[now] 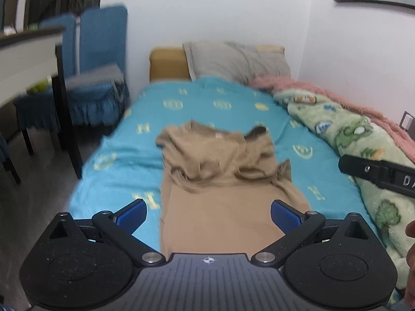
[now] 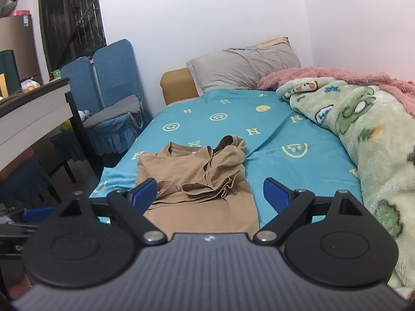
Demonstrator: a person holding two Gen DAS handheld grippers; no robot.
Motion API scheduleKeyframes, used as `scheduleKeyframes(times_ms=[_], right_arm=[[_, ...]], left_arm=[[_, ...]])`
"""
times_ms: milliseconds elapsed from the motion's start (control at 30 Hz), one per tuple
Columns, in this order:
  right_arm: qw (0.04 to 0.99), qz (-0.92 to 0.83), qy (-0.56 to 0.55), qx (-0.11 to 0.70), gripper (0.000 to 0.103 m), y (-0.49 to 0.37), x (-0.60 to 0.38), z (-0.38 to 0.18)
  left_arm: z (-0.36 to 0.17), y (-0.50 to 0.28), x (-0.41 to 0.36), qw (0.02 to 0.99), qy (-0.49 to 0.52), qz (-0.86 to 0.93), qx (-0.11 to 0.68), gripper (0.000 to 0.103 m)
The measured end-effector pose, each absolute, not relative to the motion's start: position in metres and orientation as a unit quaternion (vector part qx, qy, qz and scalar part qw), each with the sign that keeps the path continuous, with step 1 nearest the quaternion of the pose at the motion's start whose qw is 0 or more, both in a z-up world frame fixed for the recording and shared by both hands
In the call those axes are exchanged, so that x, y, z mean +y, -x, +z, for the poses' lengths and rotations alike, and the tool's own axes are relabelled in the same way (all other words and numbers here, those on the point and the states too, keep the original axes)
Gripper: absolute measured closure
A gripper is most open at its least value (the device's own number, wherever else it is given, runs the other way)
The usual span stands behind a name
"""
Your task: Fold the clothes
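A tan T-shirt [image 1: 220,181] lies on the teal bed sheet [image 1: 116,160], its lower part flat and its upper part with the sleeves bunched and folded inward. It also shows in the right wrist view [image 2: 199,181]. My left gripper [image 1: 208,216] is open and empty, held above the shirt's near hem. My right gripper [image 2: 210,197] is open and empty, above the shirt's near right part. Part of the right gripper [image 1: 376,172] shows at the right edge of the left wrist view.
A green cartoon blanket [image 2: 363,140] and a pink one [image 2: 337,77] pile along the bed's right side. A grey pillow [image 2: 243,64] lies at the head. Blue-covered chairs [image 2: 109,90] and a table [image 2: 33,114] stand left of the bed. The left gripper [image 2: 36,213] shows low left.
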State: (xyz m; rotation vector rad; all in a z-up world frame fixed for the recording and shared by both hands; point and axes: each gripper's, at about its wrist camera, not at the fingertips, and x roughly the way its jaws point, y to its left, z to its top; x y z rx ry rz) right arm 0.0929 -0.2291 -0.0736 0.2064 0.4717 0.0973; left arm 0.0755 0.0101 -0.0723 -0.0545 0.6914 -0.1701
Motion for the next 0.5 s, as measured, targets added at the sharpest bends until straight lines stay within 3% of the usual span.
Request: scheduleKeyframes(times_ms=[133, 300, 400, 500], right_arm=[[0.942, 0.054, -0.177, 0.281, 0.013, -0.101, -0.245, -0.086], [0.844, 0.075, -0.379, 0.372, 0.013, -0.111, -0.277, -0.127], [0.765, 0.089, -0.482, 0.417, 0.013, -0.109, -0.283, -0.162], [0.714, 0.081, -0.538, 0.441, 0.013, -0.106, -0.277, -0.187]], left_arm=[[-0.100, -0.094, 0.023, 0.883, 0.109, -0.107, 0.444, 0.000], [-0.150, -0.115, 0.050, 0.782, 0.263, -0.107, 0.555, 0.000], [-0.179, -0.121, 0.063, 0.726, 0.343, -0.084, 0.590, 0.004], [-0.186, -0.124, 0.065, 0.726, 0.361, -0.071, 0.581, 0.005]])
